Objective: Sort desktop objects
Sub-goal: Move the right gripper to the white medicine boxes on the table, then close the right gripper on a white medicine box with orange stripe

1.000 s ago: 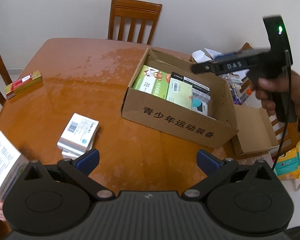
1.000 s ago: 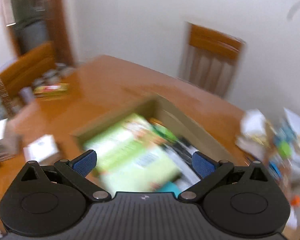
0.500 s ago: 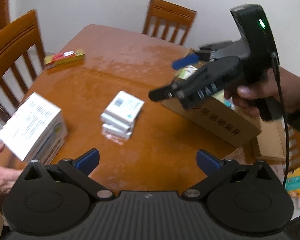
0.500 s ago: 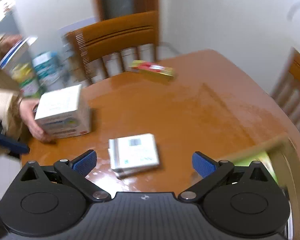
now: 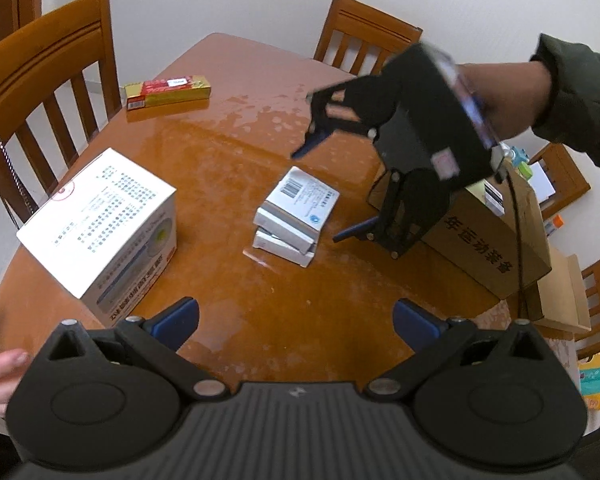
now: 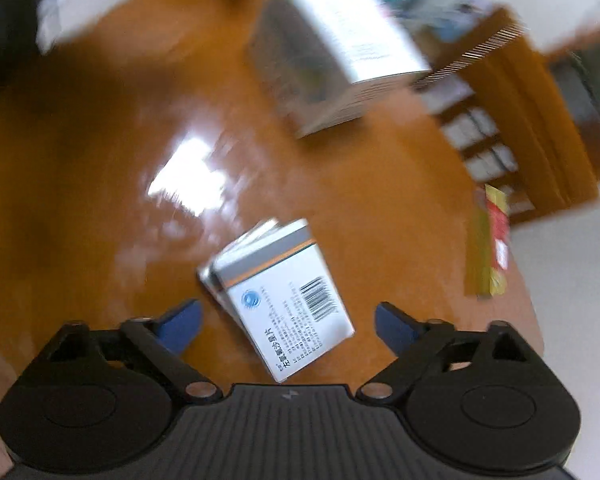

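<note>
A stack of small white medicine boxes (image 5: pixel 294 210) (image 6: pixel 286 300) lies mid-table. My right gripper (image 5: pixel 324 194) (image 6: pixel 286 320) hangs open just above and to the right of the stack, its blue fingertips straddling it in the right wrist view. A large white box (image 5: pixel 100 224) (image 6: pixel 332 44) sits at the table's left edge. A red and yellow carton (image 5: pixel 168 90) (image 6: pixel 488 240) lies at the far left. The cardboard box (image 5: pixel 496 240) with packages stands on the right. My left gripper (image 5: pixel 296 318) is open and empty near the table's front edge.
Wooden chairs stand at the left (image 5: pixel 44 92), the far side (image 5: pixel 364 36) and the right (image 5: pixel 560 176). A person's hand (image 5: pixel 0 380) shows at the bottom left. A smaller cardboard box (image 5: pixel 560 300) sits beside the big one.
My right gripper swung from over the cardboard box leftward and down to the medicine box stack. The large white box was set down on the table at the left.
</note>
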### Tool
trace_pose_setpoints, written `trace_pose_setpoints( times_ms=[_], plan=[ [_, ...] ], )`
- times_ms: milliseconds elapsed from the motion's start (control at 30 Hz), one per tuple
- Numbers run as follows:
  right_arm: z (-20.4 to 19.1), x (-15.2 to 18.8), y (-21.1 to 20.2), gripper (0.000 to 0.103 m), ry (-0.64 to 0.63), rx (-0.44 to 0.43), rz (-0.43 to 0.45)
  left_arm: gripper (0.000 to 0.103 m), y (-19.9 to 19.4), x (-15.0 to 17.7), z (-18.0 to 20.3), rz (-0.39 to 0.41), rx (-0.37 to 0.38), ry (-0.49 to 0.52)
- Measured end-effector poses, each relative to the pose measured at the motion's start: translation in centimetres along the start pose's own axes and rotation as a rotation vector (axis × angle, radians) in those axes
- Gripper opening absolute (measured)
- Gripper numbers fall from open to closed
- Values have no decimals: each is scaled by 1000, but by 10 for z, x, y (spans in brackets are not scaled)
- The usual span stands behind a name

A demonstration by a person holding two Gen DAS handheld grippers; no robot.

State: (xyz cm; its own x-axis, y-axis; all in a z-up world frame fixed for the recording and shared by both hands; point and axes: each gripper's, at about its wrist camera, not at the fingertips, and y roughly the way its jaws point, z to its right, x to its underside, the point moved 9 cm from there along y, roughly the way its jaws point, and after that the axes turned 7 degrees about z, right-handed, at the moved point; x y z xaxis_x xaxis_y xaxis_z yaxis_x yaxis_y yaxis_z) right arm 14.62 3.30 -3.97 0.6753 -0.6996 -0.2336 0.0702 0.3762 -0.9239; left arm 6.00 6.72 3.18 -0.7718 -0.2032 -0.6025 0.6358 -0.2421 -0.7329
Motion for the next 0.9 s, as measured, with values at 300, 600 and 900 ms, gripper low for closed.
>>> trace_pose_setpoints(
  times_ms=[300,600,900],
  plan=[
    [3,-8,21,89,-63,-82,-18,103,4,4,-18,-4,13,-53],
    [1,3,36,89,-113,-161,-58,103,11,6,-23,-18,26,-69],
    [3,-1,36,73,-73,-177,-43,103,13,4,-27,-23,25,-90]
  ],
)
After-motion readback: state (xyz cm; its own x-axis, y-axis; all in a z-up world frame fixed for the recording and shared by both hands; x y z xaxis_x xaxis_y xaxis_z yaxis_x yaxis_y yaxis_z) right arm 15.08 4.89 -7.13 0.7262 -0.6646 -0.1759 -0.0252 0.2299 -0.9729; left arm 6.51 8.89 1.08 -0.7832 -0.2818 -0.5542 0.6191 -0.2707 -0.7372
